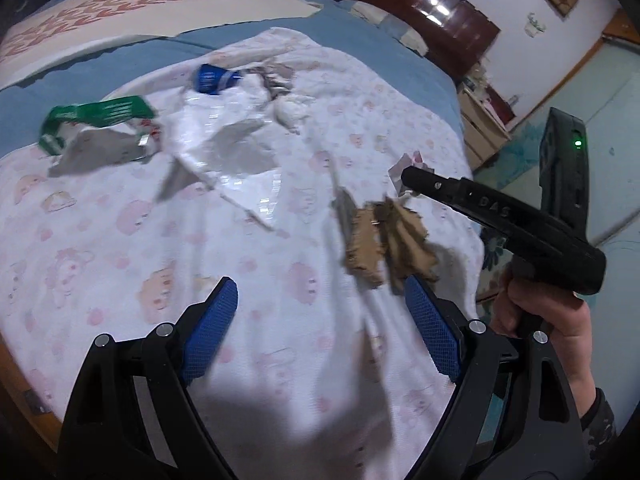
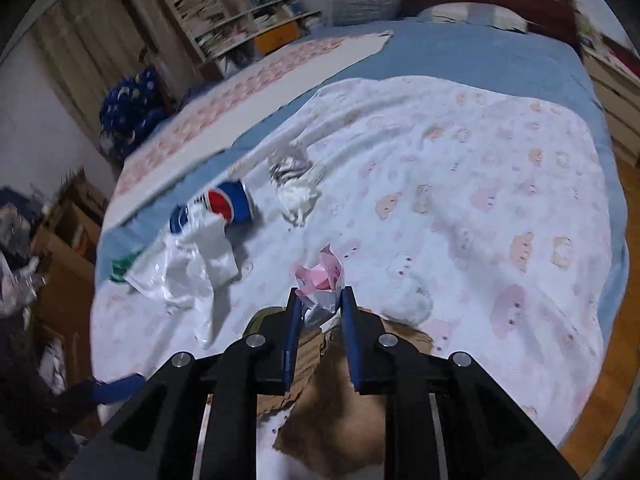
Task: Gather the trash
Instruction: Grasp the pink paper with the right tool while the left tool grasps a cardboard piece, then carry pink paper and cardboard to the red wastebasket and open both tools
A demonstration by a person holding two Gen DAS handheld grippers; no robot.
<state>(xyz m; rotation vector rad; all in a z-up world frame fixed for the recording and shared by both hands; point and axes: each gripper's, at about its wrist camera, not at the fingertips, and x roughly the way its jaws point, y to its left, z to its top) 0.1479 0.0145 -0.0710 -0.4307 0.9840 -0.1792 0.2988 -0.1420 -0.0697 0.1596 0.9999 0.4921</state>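
Note:
My right gripper [image 2: 320, 300] is shut on a crumpled pink and white paper [image 2: 322, 280], held above the blanket; in the left wrist view it reaches in from the right [image 1: 408, 178] with the paper [image 1: 408, 164] at its tip. My left gripper [image 1: 320, 304] is open and empty, low over the blanket. Torn brown cardboard [image 1: 384, 240] lies just ahead of its right finger and under my right gripper [image 2: 320, 400]. A white plastic bag [image 1: 224, 148], a crushed blue can [image 1: 212, 78], a green wrapper [image 1: 100, 114] and a crumpled tissue [image 2: 298, 196] lie farther off.
The trash lies on a white blanket with pink figures [image 1: 120, 248] over a blue bed [image 2: 460, 56]. A dark headboard [image 1: 440, 12] stands at the far end. Bookshelves [image 2: 240, 4] and cardboard boxes [image 2: 64, 240] line the bed's left side. Wooden floor [image 2: 616, 360] shows at right.

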